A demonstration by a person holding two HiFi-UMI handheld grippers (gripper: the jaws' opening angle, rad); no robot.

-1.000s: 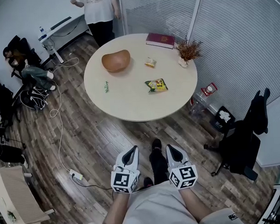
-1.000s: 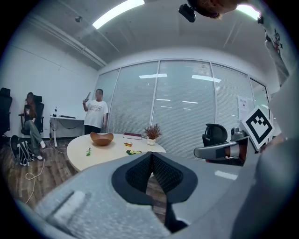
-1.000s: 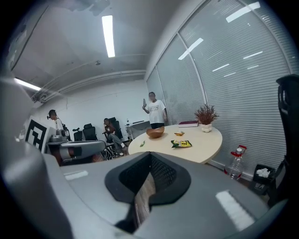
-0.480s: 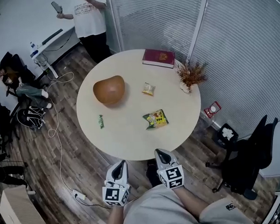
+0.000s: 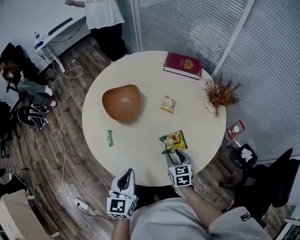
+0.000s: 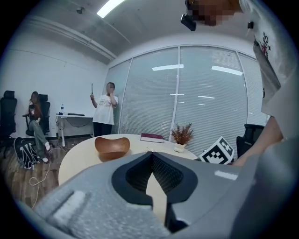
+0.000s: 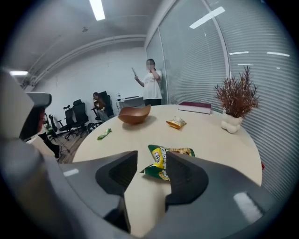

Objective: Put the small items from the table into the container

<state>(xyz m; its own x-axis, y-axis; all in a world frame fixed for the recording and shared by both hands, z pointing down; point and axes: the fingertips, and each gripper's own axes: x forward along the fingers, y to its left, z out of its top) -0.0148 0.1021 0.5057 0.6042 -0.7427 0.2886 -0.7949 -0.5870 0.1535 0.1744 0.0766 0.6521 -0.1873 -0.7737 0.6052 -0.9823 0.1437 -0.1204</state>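
Packet first: the green and yellow snack packet (image 5: 172,141) lies on the surface (image 5: 141,152) just ahead of your right gripper (image 5: 174,154). Its near corner shows in the gap between the fingers, which are opening, part way apart, and press on nothing. The packet's long axis runs slantwise across the line of those fingers, so they will likely close across its narrow width. Your left gripper (image 5: 126,174) hangs at the near rim, fingers together and empty; it is the one nearer the green sweet (image 5: 110,137) on the left. The wooden bowl (image 5: 121,102) sits well apart, far and to the left, with a small yellow packet (image 5: 168,104) beside it. The book (image 5: 183,65) and the dried plant (image 5: 219,92) stand clear of the path.
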